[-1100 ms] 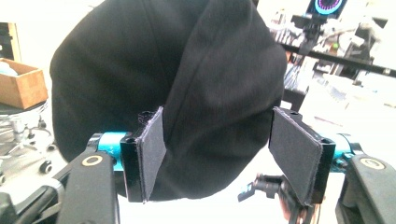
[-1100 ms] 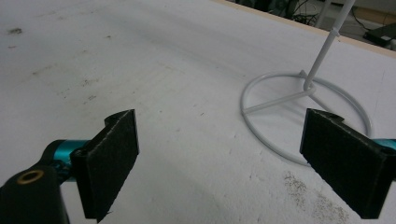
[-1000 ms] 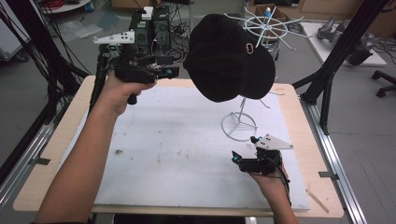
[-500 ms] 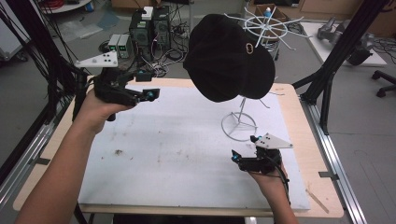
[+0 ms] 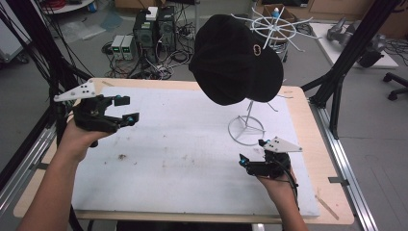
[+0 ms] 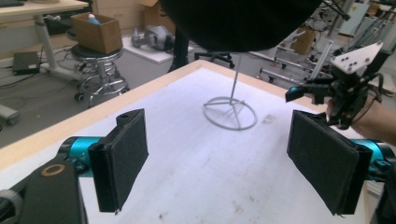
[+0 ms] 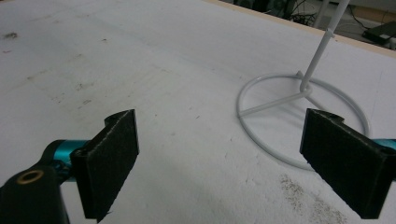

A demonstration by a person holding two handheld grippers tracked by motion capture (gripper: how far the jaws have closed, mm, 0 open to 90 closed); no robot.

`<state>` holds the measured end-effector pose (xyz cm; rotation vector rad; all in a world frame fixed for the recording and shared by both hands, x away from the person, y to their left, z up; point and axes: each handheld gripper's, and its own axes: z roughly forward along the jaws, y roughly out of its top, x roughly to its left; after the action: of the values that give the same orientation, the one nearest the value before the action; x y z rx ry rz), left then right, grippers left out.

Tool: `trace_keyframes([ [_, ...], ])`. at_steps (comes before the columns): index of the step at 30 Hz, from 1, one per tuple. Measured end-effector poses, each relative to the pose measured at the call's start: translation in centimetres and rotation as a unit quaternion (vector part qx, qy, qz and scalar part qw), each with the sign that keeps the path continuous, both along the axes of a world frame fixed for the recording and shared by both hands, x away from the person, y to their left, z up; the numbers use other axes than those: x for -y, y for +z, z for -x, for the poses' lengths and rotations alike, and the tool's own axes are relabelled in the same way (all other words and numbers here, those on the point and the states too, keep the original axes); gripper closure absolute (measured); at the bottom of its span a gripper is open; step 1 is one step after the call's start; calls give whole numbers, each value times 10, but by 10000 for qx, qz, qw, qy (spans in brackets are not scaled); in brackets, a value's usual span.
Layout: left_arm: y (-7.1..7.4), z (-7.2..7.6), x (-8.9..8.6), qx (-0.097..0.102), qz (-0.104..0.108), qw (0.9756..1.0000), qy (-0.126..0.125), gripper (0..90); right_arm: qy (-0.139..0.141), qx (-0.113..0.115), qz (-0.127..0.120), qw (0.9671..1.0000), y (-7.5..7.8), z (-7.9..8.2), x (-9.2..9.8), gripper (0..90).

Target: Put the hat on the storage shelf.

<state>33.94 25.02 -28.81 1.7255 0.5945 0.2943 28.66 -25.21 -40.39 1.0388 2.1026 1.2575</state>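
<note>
Black cap (image 5: 233, 60) hides the upper stem of the white wire stand (image 5: 246, 129) in the high view — how it hangs can't be told. Left gripper view cuts the cap (image 6: 238, 23) at the top edge. Right gripper view crops the stand (image 7: 299, 100) — stem leaves the frame. Cap emblem (image 5: 257, 48) too small to read.

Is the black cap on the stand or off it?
On it: the black cap sits atop the white wire stand, well above the table; both claws are away from it.

computer towers (image 5: 155, 25) and cables sit on the floor beyond the table, a cardboard box (image 6: 94, 31) nearby.
</note>
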Motion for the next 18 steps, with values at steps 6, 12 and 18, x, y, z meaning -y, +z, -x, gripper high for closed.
trace_keyframes([
  [6, -19, 6, -18, -51, 18, 9995, 297, 192, -8, -12, 13, 10000, -1, -1, 1, 108],
  [12, -35, 10, -28, -108, -220, 9979, 597, 176, -36, -46, 2, 10000, -2, -2, 3, 108],
  [18, -54, 11, -34, -211, -213, 9969, 727, 164, -46, -81, -20, 10000, -2, -3, 4, 108],
])
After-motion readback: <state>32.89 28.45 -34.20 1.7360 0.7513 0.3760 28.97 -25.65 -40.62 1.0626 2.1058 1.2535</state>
